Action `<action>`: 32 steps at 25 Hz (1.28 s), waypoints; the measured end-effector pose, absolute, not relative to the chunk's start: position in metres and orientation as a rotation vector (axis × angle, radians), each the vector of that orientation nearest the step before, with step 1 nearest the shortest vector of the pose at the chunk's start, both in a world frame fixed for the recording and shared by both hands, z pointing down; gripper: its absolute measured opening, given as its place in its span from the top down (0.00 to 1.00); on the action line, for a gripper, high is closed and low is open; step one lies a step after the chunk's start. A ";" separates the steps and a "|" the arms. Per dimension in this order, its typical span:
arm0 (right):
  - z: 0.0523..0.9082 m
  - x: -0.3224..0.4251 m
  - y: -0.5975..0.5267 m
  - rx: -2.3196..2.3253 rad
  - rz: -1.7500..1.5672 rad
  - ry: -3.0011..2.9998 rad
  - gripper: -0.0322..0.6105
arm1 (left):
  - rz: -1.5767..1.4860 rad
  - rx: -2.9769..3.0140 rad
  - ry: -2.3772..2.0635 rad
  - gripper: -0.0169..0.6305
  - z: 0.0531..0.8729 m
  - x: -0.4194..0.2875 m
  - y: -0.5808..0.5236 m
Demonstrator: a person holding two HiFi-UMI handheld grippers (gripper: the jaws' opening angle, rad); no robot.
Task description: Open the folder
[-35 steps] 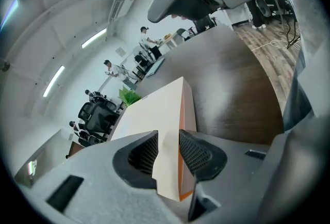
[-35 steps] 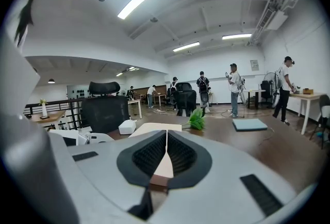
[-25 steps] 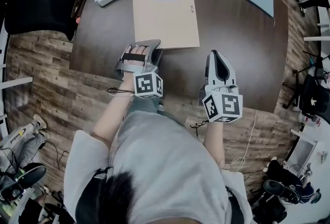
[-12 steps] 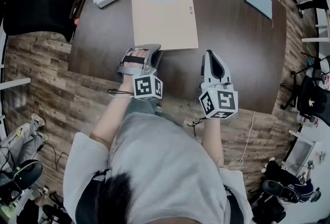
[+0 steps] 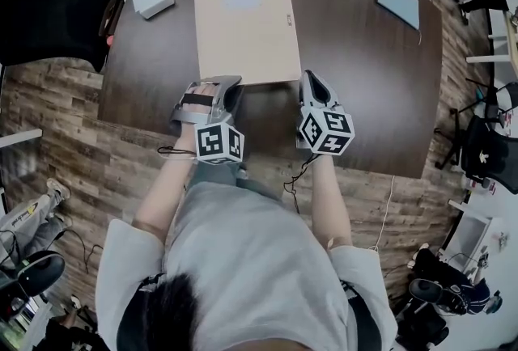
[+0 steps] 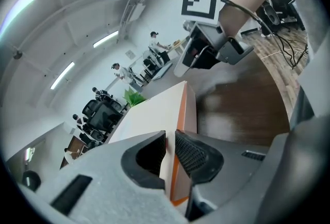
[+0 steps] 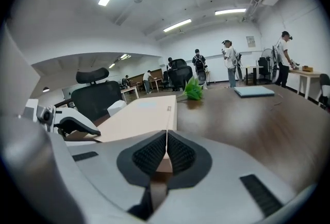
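Left gripper (image 5: 231, 87) and right gripper (image 5: 311, 82) meet the near edge of a flat tan card folder (image 5: 243, 26), which in the head view lies toward the left edge of the dark wooden table (image 5: 364, 82). In the left gripper view, ribbed black pads have just been closing and pinch the near-left corner. In the right gripper view, the jaws sit together, empty, by the near-right corner. It looks light, stiff and smooth, best lifted by the top cover alone.
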State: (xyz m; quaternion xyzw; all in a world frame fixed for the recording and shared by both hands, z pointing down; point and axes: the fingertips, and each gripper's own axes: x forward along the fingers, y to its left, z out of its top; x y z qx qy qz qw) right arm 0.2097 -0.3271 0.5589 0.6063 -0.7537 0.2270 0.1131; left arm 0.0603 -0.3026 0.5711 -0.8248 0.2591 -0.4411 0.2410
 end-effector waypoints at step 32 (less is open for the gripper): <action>0.584 0.198 -0.340 1.624 0.622 -2.109 0.93 | -0.545 -2.850 1.357 0.93 0.510 0.007 -0.324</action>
